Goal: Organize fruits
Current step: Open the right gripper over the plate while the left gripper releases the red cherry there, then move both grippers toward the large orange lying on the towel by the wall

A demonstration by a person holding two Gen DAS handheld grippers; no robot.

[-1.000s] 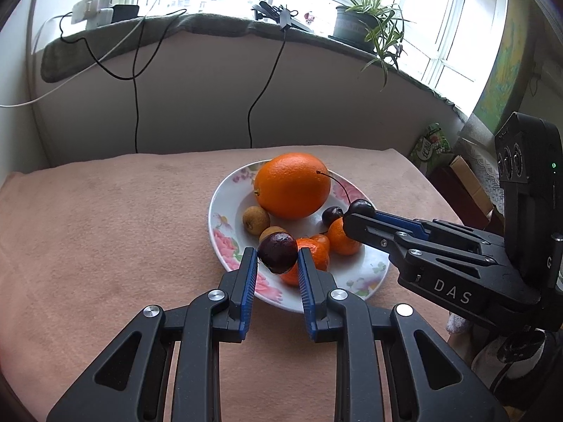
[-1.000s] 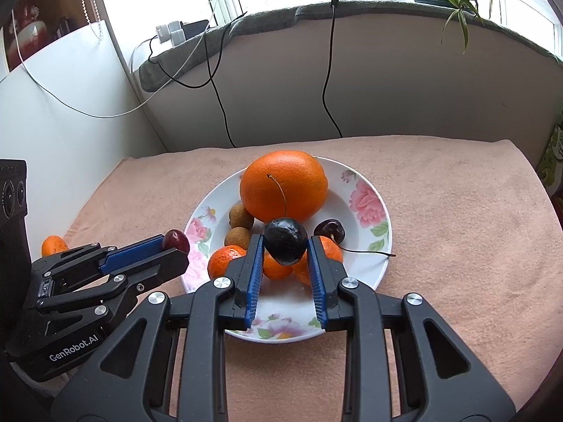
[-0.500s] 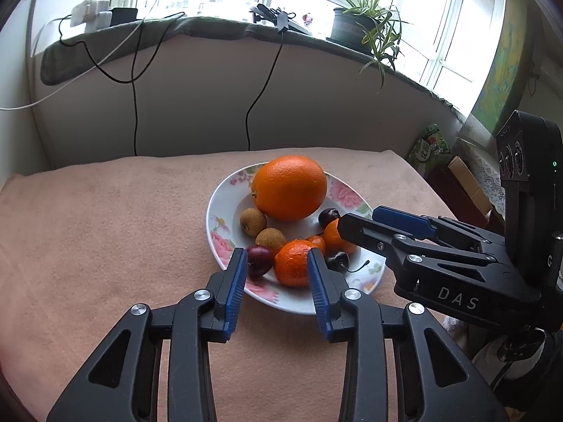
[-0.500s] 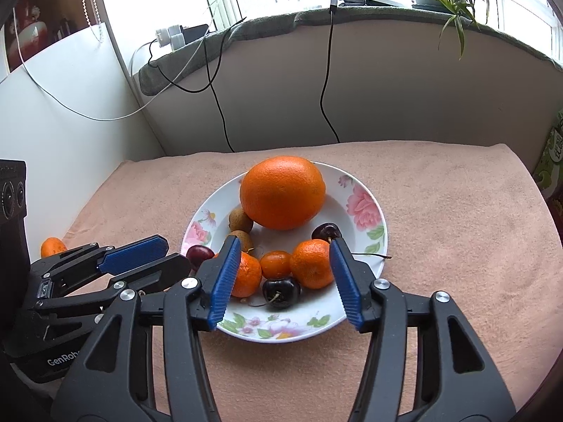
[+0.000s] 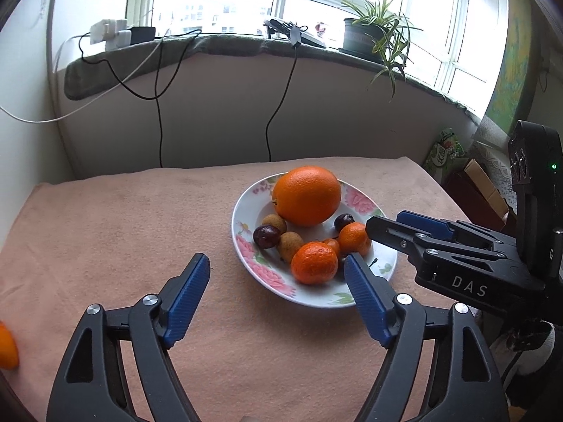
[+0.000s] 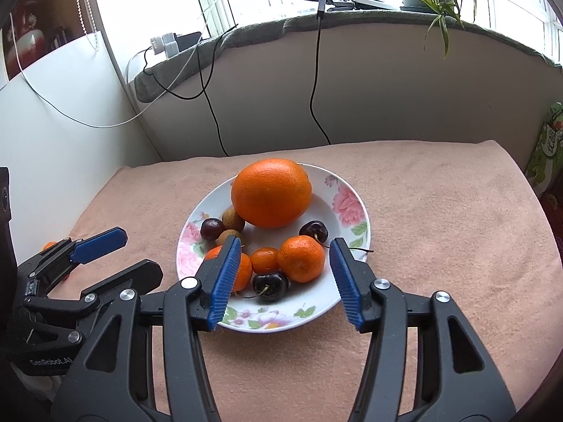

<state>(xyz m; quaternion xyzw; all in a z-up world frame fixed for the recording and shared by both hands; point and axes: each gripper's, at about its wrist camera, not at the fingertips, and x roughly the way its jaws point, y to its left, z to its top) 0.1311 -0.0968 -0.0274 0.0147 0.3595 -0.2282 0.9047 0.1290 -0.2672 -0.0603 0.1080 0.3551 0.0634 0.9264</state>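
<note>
Crowding the plate (image 6: 352,190): orange (image 6: 271,191), tangerines (image 6: 302,258), cherries (image 6: 270,285).

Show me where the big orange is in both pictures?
Left wrist view: the big orange sits at the far side of the flowered plate, right of the picture's centre.
Right wrist view: the big orange sits at the far side of the plate, near the centre.
Shared landmark: the potted plant on the windowsill.

left wrist: we look down, close, from the plate's (image 5: 388,267) left
right wrist: facing it (image 6: 359,211) squarely
shared: plate, windowsill (image 5: 246,44)
</note>
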